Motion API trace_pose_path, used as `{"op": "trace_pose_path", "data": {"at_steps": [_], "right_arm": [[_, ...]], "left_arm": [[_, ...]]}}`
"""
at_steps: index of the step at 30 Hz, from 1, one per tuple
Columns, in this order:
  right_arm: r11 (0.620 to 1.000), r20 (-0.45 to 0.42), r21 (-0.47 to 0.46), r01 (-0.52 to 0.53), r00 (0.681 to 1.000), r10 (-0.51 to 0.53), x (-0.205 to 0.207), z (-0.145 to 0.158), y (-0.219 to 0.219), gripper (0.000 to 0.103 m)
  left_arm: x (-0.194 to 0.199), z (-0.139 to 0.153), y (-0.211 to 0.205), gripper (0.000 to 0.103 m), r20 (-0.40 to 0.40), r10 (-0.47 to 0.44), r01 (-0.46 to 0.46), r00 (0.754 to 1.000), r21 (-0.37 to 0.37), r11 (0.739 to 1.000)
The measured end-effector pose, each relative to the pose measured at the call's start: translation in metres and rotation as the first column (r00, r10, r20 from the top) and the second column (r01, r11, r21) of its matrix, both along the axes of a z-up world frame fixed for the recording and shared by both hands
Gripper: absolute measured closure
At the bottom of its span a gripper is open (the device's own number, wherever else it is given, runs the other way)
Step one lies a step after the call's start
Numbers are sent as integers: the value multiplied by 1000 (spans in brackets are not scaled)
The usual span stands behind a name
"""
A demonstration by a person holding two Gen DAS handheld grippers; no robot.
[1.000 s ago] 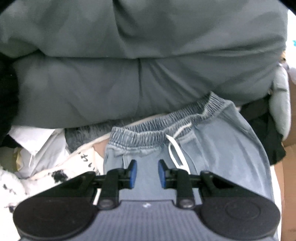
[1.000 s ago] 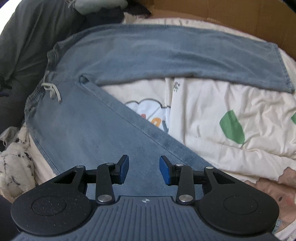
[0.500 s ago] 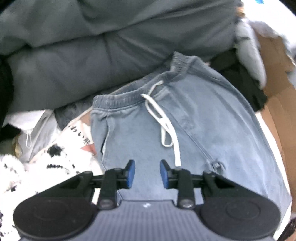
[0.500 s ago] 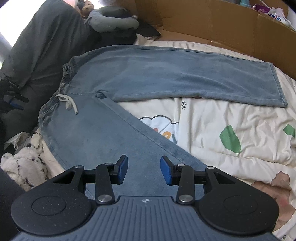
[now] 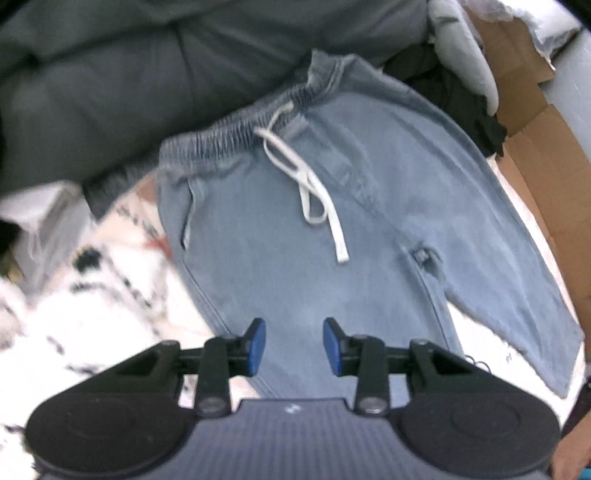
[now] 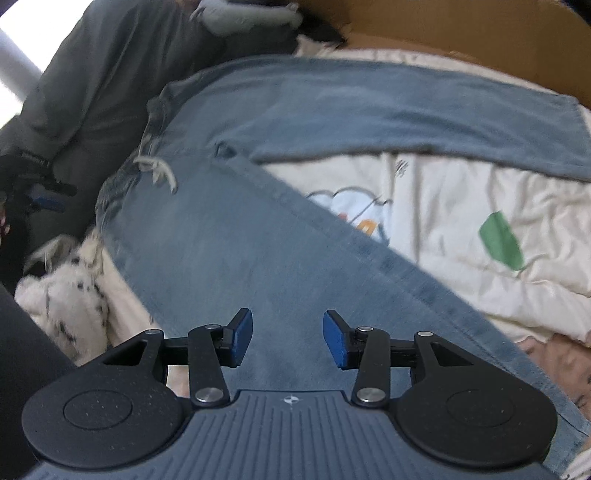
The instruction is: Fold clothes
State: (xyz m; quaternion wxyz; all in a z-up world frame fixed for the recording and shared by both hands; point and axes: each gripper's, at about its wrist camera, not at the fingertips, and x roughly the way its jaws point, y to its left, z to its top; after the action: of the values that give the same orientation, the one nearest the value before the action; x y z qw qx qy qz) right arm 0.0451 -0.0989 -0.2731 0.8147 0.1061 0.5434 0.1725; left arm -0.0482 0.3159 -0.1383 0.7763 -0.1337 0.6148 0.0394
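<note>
Blue jeans point(image 6: 229, 258) spread flat on bed sheet point(image 6: 461, 229), unfolded, front up. Waistband point(image 5: 255, 122) at far left against grey bedding point(image 5: 110, 74); drawstring point(image 5: 314, 192) loose across front. Legs splayed in V: one along far edge beside cardboard point(image 6: 480, 26), other running near-right; each long axis left to right.

Left tongs point(image 5: 294, 347) spread, nothing held, above hip area. Right tongs point(image 6: 288, 339) spread, nothing held, above near leg.

Judged: for clean fold, near leg to be gripped at outer seam, laid onto far leg, hems and seams aligned.
</note>
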Motion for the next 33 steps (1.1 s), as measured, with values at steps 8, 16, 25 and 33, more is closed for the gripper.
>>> {"op": "trace_pose_path", "data": {"at_steps": [8, 16, 25, 33], "right_arm": [[996, -61, -18, -90, 994, 89, -10, -26, 21, 54], [972, -131, -81, -219, 970, 207, -30, -48, 38, 54], [940, -210, -125, -318, 934, 288, -49, -63, 55, 54], [915, -257, -168, -367, 912, 318, -59, -75, 69, 54]], "left_arm": [[-13, -41, 6, 66, -56, -4, 3, 998, -20, 1000], [-23, -70, 5, 66, -87, 13, -16, 996, -40, 999], [-33, -95, 0, 66, -117, 13, -18, 993, -48, 999], [-38, -111, 4, 66, -140, 38, -46, 989, -58, 997]]}}
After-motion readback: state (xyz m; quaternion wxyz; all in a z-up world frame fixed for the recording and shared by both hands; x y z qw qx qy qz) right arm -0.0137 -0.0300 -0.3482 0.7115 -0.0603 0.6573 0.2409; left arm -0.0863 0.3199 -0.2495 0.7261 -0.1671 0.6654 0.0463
